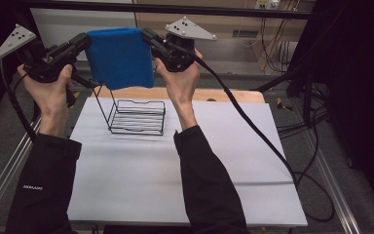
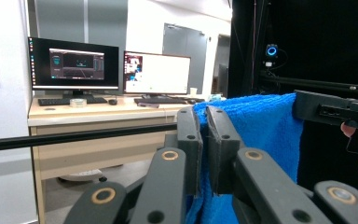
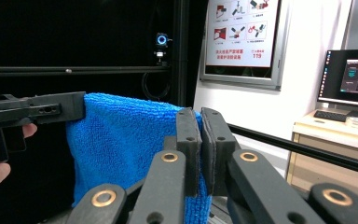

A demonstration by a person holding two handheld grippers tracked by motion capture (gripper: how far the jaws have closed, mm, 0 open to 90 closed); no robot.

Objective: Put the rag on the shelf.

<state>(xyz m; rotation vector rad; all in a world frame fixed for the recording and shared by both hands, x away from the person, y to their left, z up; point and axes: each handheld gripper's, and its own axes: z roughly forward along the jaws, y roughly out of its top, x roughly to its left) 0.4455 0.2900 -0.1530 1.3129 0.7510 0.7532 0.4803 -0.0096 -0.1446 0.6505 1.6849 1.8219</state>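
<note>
- Right now you hold the blue towel (image 1: 120, 57) up in the air between both grippers, stretched by its top edge and hanging down as a flat sheet above the far part of the table
- Your left gripper (image 1: 84, 43) has its jaws closed down on the towel's left top corner; in the left gripper view the blue cloth (image 2: 256, 135) is pinched in the narrow gap between the two black jaws
- Your right gripper (image 1: 148, 36) is clamped just as tightly on the right top corner, with cloth (image 3: 121, 144) squeezed between its jaws in the right gripper view
- The black wire rack (image 1: 137, 117) stands on the table below the towel, its basket part holding nothing, and the towel's lower edge hangs just above its upright frame
- The white table top (image 1: 141, 180) lies under the rack, with a wooden strip (image 1: 233, 95) along its far edge
- Behind it, a desk (image 2: 88, 109) carries two lit monitors (image 2: 156, 73) and keyboards, a poster (image 3: 242, 35) hangs on the wall, and black cables (image 1: 282, 151) trail off the right side of the table
</note>
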